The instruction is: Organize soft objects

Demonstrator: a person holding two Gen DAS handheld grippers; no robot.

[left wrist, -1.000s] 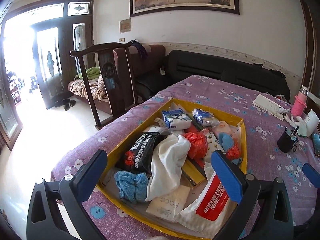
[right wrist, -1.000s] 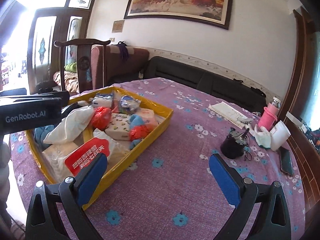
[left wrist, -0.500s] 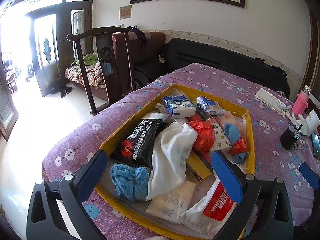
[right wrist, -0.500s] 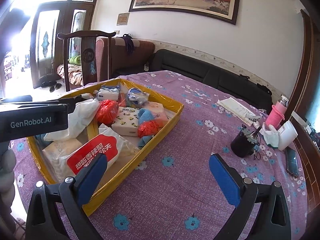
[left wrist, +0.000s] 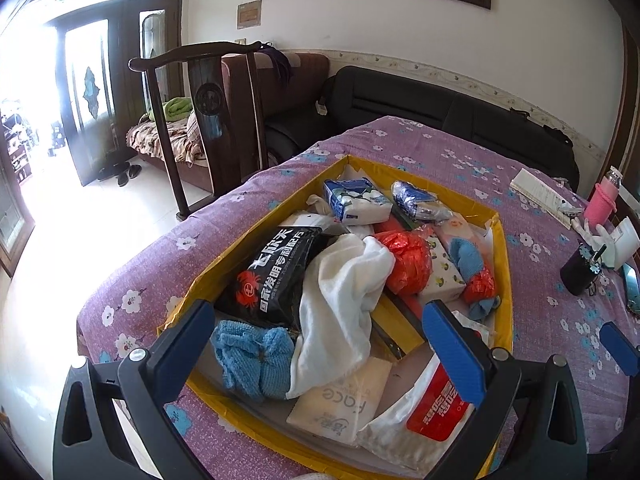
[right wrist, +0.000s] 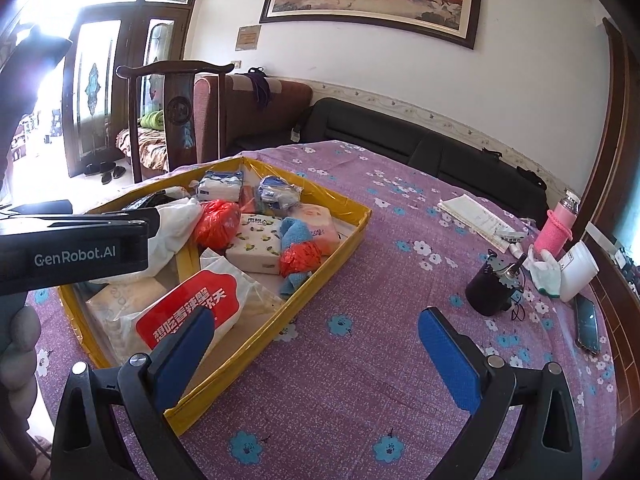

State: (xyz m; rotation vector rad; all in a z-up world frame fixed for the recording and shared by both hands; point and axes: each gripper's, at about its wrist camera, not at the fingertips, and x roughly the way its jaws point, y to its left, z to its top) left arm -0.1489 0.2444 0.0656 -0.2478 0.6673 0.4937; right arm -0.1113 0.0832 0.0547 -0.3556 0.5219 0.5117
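Note:
A yellow tray [left wrist: 505, 264] [right wrist: 320, 280] on the purple flowered table holds soft things. In it lie a white towel [left wrist: 340, 296], a light blue knitted cloth [left wrist: 252, 356], a black packet [left wrist: 276, 272], a red bag [left wrist: 408, 260] [right wrist: 218, 224] and tissue packs [left wrist: 356, 204] [right wrist: 258, 246]. A white pouch with a red label [left wrist: 432, 412] [right wrist: 188, 316] lies at the near end. My left gripper [left wrist: 320, 344] hangs open above the tray's near end, holding nothing. My right gripper [right wrist: 316, 356] stands open over bare tablecloth, to the right of the tray.
At the table's right are a black cup [right wrist: 494, 288], a pink bottle [right wrist: 558, 224], a white glove [right wrist: 544, 272], a phone [right wrist: 588, 324] and papers [right wrist: 476, 216]. A wooden chair [left wrist: 208, 104] stands at the table's far left side. A black sofa [left wrist: 440, 108] lines the wall.
Both grippers have drawn closer to the table and tilted down a little. The tray looms larger in both views. Nothing in the tray has moved.

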